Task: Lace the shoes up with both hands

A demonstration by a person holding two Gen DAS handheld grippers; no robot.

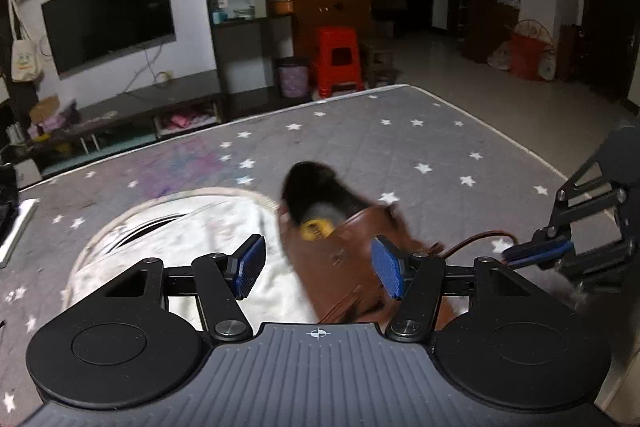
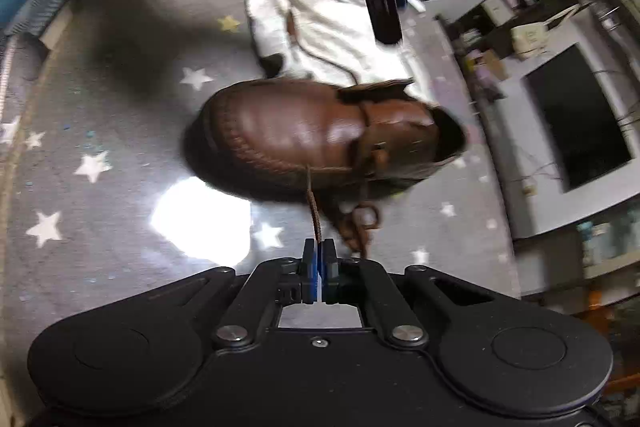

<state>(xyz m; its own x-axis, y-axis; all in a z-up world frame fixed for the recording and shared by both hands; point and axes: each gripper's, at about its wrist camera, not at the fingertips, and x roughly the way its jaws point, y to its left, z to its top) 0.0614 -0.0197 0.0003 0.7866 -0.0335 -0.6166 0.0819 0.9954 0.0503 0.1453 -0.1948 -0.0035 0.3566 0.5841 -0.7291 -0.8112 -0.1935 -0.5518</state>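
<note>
Shoe point(image 2: 320, 135), brown leather, lies on a grey star-patterned mat point(image 2: 120, 75), beside and partly over a white cloth point(image 2: 328, 27). Right gripper point(image 2: 319, 259), jaws clenched, pinches one end of the brown lace point(image 2: 314, 211), which runs taut from the side of the shoe to the blue pads. A further loop of lace lies on the mat just beside it. Left gripper point(image 1: 318, 263) hangs above the shoe, jaws spread, with nothing between the pads point(image 1: 252, 265).
</note>
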